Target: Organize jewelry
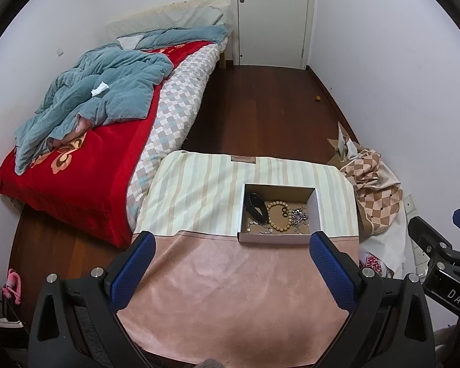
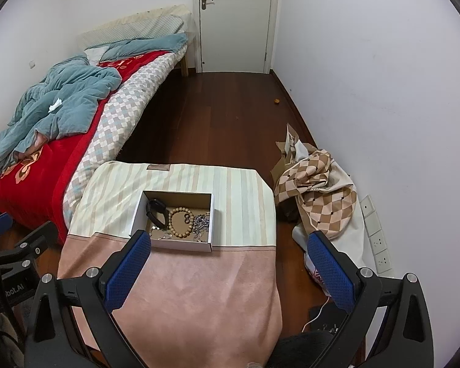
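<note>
While both claws hang spread wide and empty above the near edge of the tabletop, the jewelry appears already gathered: the left claw [image 1: 231, 254], its blue textured pads [image 1: 135, 263] parted, grips nothing, and the right claw [image 2: 230, 254] is equally released, one pad just overlapping the box's near corner in its own view, though contact cannot be confirmed.

Beyond the fingers lies the tabletop [image 1: 230, 291], draped in a soft pink, suede-like cloth at the near end and a pale cream-and-tan striped fabric farther off. On the striped part, just past the seam, sits the open box [image 1: 317, 211], a shallow white cardboard rectangle with a brown floor. Inside it rest a black watch-like band [image 1: 256, 207] at the left, a round wooden bead bracelet [image 1: 279, 216] in the middle, small dark rings [image 1: 284, 211] inside that loop, and a tangle of silvery chain [image 1: 299, 216] at the right, with a thinner chain [image 1: 260, 230] along the near wall.

No loose pieces show on the cloth, so the collecting seems largely done; what may remain is sorting within the box, or closing it, though no lid is visible.

Farther out stand a bed [image 1: 76, 168] with a red plush blanket and a rumpled blue quilt, dark wooden floor [image 1: 260, 107], a heap of checked fabric [image 2: 319, 190] and a white door [image 1: 273, 15].
</note>
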Motion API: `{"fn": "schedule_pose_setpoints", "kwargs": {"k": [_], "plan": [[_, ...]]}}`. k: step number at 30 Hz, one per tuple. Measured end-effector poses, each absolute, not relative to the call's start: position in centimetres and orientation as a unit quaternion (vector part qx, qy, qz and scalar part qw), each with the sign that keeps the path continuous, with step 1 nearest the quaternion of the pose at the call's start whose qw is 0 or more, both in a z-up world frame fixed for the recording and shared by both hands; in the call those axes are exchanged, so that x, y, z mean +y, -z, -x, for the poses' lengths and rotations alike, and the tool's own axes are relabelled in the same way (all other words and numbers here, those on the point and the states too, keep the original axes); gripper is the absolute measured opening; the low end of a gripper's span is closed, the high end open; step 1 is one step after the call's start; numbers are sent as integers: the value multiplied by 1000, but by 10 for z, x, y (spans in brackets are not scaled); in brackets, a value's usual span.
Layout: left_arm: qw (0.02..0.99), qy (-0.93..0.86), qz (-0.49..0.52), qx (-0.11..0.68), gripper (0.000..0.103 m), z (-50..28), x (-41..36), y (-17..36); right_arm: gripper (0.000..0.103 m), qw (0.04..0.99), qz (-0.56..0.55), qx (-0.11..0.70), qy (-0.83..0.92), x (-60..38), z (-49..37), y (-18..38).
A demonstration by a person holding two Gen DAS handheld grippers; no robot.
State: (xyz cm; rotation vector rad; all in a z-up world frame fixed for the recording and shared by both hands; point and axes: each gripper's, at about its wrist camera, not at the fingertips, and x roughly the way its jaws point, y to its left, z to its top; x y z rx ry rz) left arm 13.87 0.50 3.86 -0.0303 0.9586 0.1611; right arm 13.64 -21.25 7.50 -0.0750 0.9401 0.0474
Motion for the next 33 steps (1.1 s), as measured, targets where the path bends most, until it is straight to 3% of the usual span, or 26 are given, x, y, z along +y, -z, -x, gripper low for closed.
{"fn": "schedule_pose_setpoints", "kwargs": {"k": [33], "plan": [[889, -78, 5, 450, 102, -133, 0, -47, 103, 891, 33, 451, -29, -212, -132, -87]]}}
